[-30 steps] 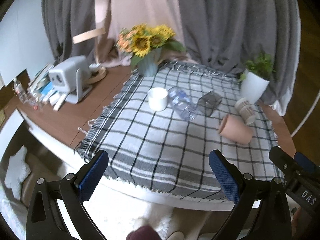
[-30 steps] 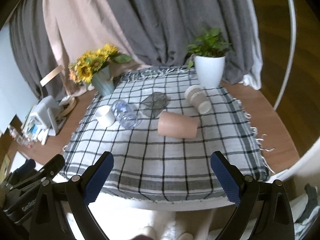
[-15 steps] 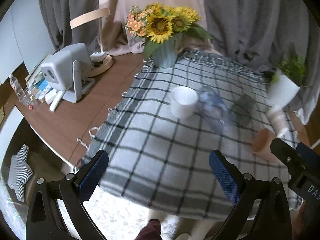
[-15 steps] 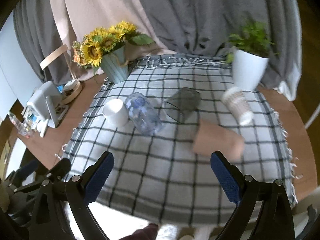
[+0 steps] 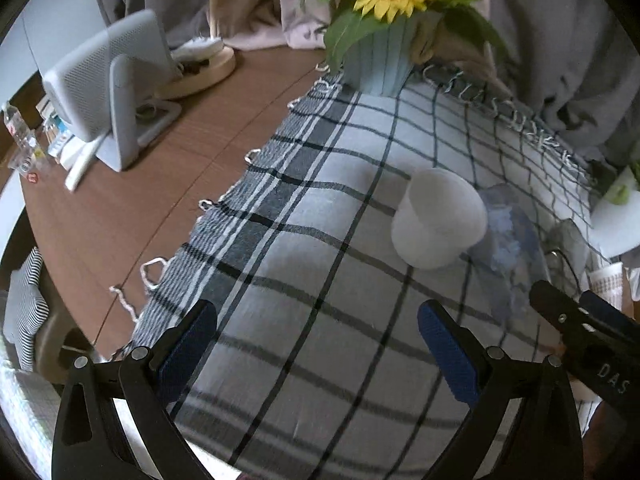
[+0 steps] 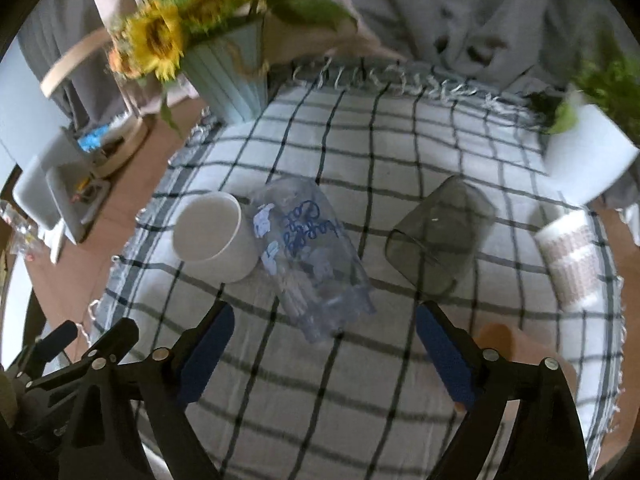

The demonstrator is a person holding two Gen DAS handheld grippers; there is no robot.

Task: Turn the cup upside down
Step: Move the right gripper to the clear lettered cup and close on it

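A white cup (image 6: 214, 236) stands upright, mouth up, on the checked cloth (image 6: 360, 380); it also shows in the left wrist view (image 5: 438, 220). A clear plastic cup (image 6: 312, 256) with blue writing lies on its side right beside it. A smoky grey cup (image 6: 440, 236), a patterned paper cup (image 6: 572, 256) and a terracotta cup (image 6: 520, 356) also lie on their sides. My left gripper (image 5: 316, 344) is open and empty, short of the white cup. My right gripper (image 6: 324, 348) is open and empty, just short of the clear cup.
A blue vase of sunflowers (image 5: 380, 60) stands at the cloth's far left corner. A white pot with a green plant (image 6: 584, 160) stands at the far right. A grey device (image 5: 104, 88) and small clutter sit on the wooden table (image 5: 120, 208) to the left.
Both grippers have moved forward and lower over the table, toward the cups. The white cup and the clear cup now loom much larger. No cup has moved.
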